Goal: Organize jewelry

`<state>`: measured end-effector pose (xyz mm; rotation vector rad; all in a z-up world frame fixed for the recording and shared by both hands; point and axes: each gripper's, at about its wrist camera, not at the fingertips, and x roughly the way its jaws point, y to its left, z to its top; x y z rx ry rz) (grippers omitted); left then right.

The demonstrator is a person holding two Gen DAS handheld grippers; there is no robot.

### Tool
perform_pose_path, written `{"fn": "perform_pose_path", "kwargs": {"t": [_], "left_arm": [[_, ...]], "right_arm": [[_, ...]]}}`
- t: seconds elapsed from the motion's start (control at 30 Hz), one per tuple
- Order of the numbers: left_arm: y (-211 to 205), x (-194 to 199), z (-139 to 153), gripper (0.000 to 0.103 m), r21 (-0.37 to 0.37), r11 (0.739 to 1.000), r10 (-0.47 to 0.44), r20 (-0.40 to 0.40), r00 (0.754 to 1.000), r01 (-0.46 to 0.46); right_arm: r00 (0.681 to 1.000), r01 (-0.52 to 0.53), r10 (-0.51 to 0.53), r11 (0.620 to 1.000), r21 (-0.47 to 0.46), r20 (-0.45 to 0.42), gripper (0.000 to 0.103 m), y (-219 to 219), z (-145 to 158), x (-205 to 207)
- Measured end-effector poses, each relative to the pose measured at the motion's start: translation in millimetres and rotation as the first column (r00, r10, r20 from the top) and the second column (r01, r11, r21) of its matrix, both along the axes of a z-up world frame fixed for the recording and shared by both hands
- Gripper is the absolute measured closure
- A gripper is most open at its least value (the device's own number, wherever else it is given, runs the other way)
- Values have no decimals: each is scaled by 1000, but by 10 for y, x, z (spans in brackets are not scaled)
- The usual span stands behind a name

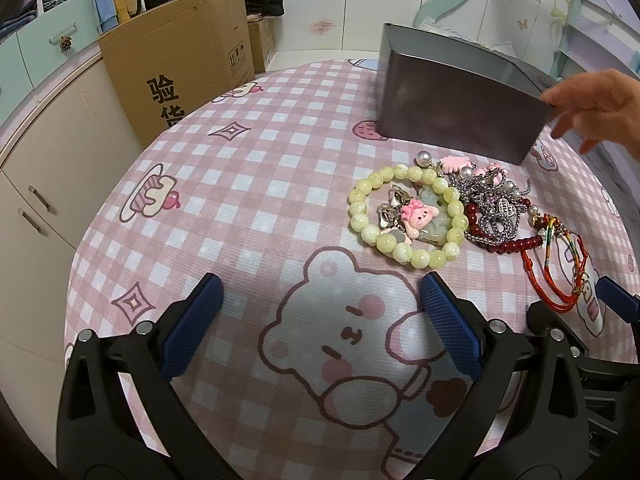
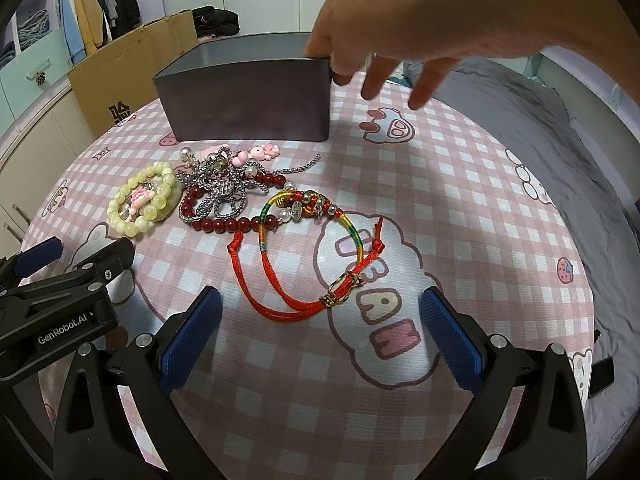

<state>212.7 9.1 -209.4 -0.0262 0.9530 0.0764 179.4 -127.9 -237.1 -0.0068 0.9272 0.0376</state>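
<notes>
A: How do the grippers stand?
B: The left gripper (image 1: 320, 320) and the right gripper (image 2: 320, 328) are both spread wide, with nothing between their ribbed blue pads (image 2: 188, 340).

A: And the jewelry?
B: Ahead of the right gripper, just past its fingertips, lies a red cord bracelet (image 2: 296, 280), thin and looped, with a small gold knot. Beyond it a rainbow cord bracelet (image 2: 304, 212) carries red and silver beads. Further left, a dark red bead strand (image 2: 224, 222) tangles with a silver chain (image 2: 224, 192). Ahead and right of the left gripper sits a pale green bead bracelet (image 1: 404, 216), glossy and round, ringing a pink bunny charm (image 1: 418, 216).

A: The box?
B: The dark box (image 2: 248, 100), smooth and straight-walled, stands behind the heap. A bare hand (image 2: 400, 20) touches its right corner.

A: The surface?
B: A pink checked sheet (image 1: 256, 184) with cartoon bears. At far left are a cardboard carton (image 1: 176, 60) and pale cupboards (image 1: 44, 184).
</notes>
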Motion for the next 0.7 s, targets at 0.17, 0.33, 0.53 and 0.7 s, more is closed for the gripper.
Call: {"fn": "perform_pose_path", "kwargs": {"t": [0.17,0.33,0.53,0.7], "left_arm": [[-5,2,2,6,0,1000,0,0,1000,0],[-2,1,1,6,0,1000,0,0,1000,0],[-2,1,1,6,0,1000,0,0,1000,0],[1,1,0,6,0,1000,0,0,1000,0]], "right_arm": [[1000,0,0,1000,0,0,7,-12,1,0],[1000,0,0,1000,1,0,7,16,-1,3],[1000,0,0,1000,1,0,7,14,1,2],[1000,0,0,1000,1,0,7,15,2,2]]}}
